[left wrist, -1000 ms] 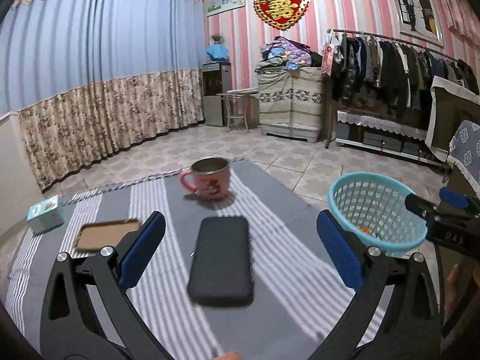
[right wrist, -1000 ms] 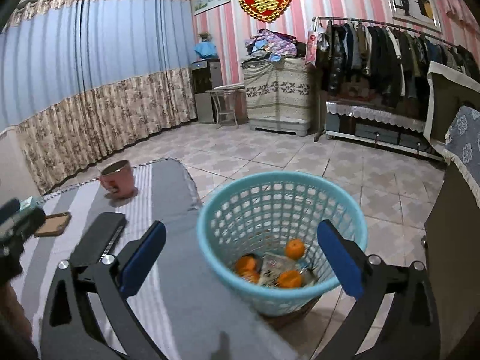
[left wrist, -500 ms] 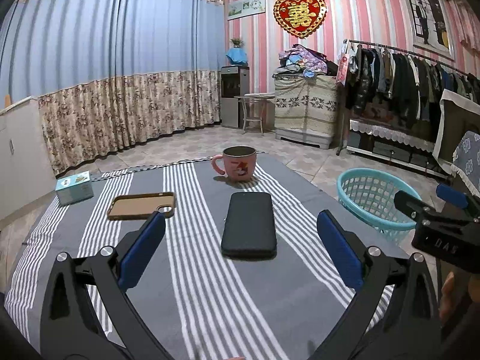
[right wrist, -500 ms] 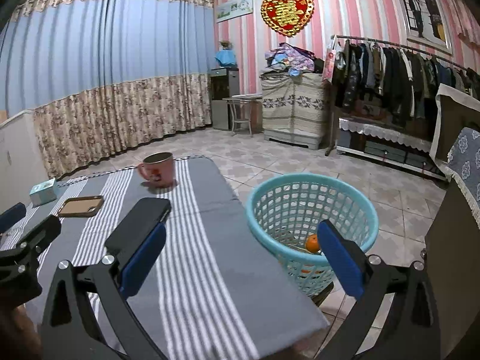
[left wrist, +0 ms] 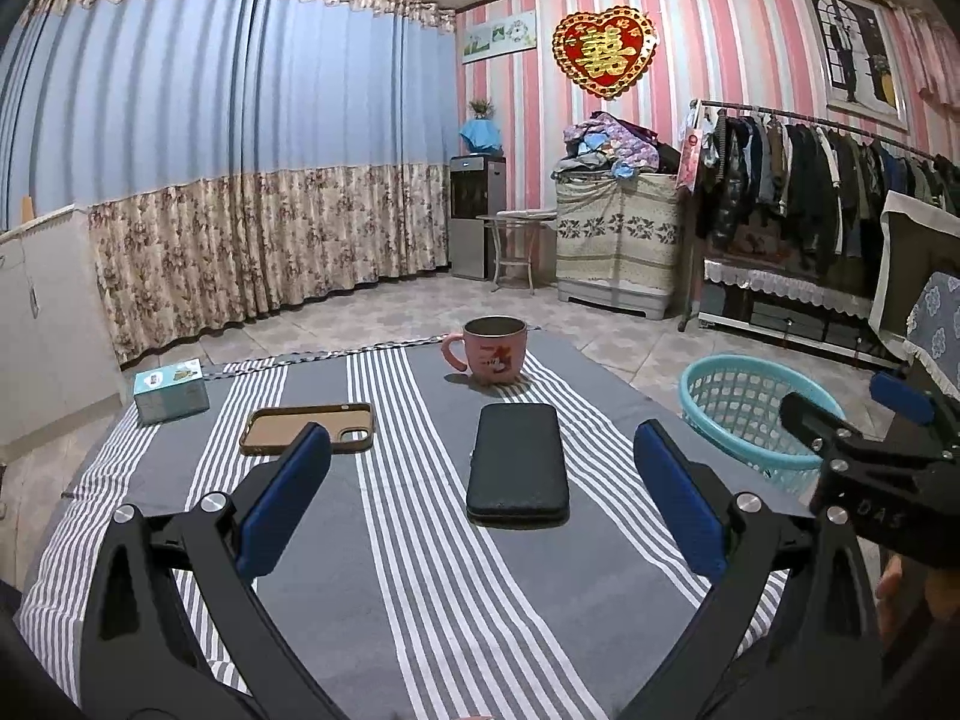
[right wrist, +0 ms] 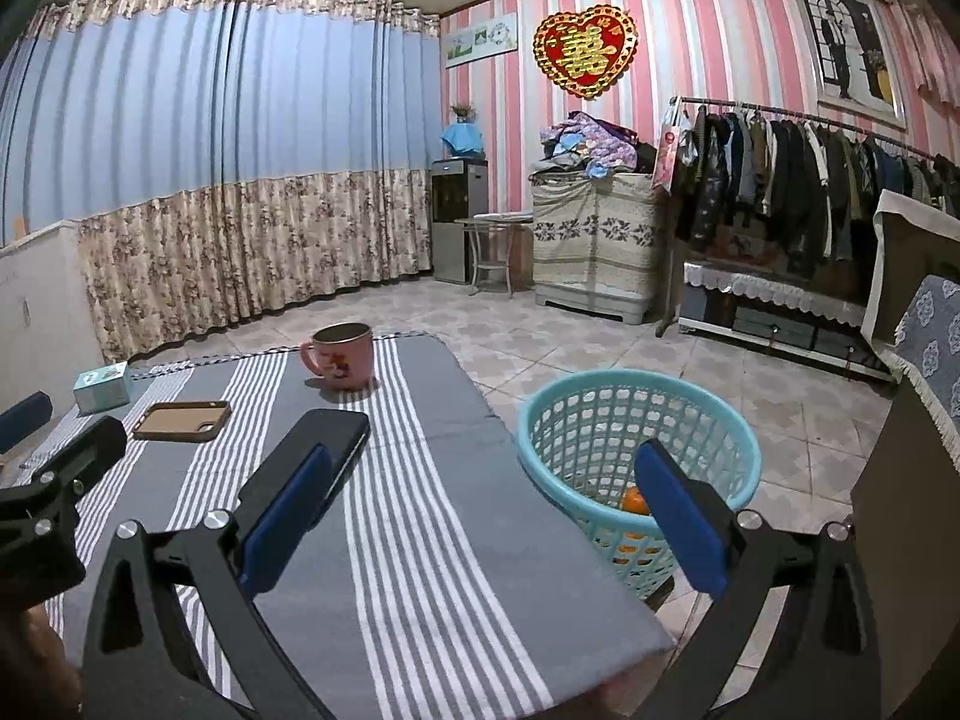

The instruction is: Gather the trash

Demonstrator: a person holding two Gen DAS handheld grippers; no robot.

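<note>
Both sets of jaws spread wide, nothing pinched: left gripper (left wrist: 480,480) above the counter (left wrist: 420,600), right gripper (right wrist: 480,492) over its right edge. Basket (right wrist: 636,420) on the floor at 3 o'clock off the counter, oranges (right wrist: 634,502) inside. No loose trash visible; only mug (left wrist: 495,349) at 12, phone (left wrist: 517,457) at centre, case (left wrist: 306,429) at 10, box (left wrist: 171,390) at 9. Probably finished: best to scan once more, keeping clear of the phone.

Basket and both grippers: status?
Left gripper and right gripper: jaws open, empty. Basket beside table, orange inside. Nothing blocking; phone, mug on table.
</note>
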